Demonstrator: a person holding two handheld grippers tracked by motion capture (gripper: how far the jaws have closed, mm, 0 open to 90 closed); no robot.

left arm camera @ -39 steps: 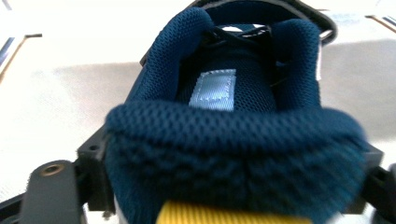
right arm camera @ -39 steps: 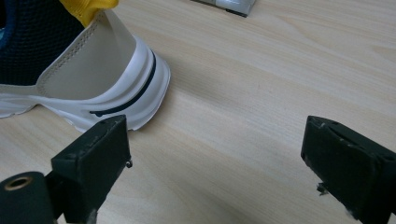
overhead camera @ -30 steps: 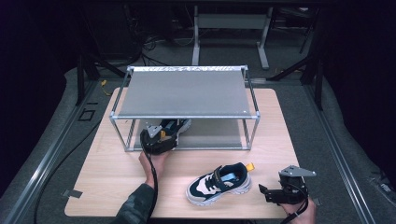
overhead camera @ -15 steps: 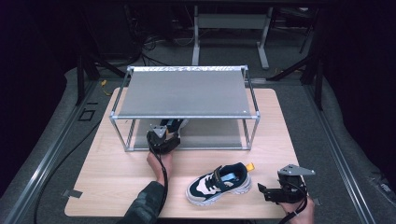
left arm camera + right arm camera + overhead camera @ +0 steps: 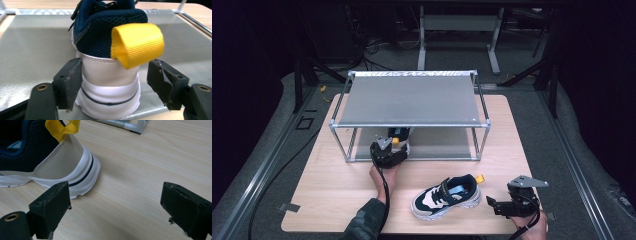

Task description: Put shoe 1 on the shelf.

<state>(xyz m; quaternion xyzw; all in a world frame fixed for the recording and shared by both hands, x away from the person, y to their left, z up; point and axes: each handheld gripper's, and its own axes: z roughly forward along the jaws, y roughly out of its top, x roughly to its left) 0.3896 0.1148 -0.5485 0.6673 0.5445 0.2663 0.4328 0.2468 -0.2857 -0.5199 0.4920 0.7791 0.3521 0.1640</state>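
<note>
Top shelf hides most of the shoe (image 5: 107, 75) on the rack's (image 5: 412, 102) lower shelf; heel faces the left gripper (image 5: 113, 82), toe points away. Its jaws, just narrowing, straddle the heel: left pad touching, right with a gap.

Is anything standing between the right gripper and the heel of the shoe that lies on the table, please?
Nothing visible does. The right gripper sits on the table just behind the heel of the shoe, jaws open, with bare wood between them. In the right gripper view the heel lies ahead and off to the left jaw's side.
</note>
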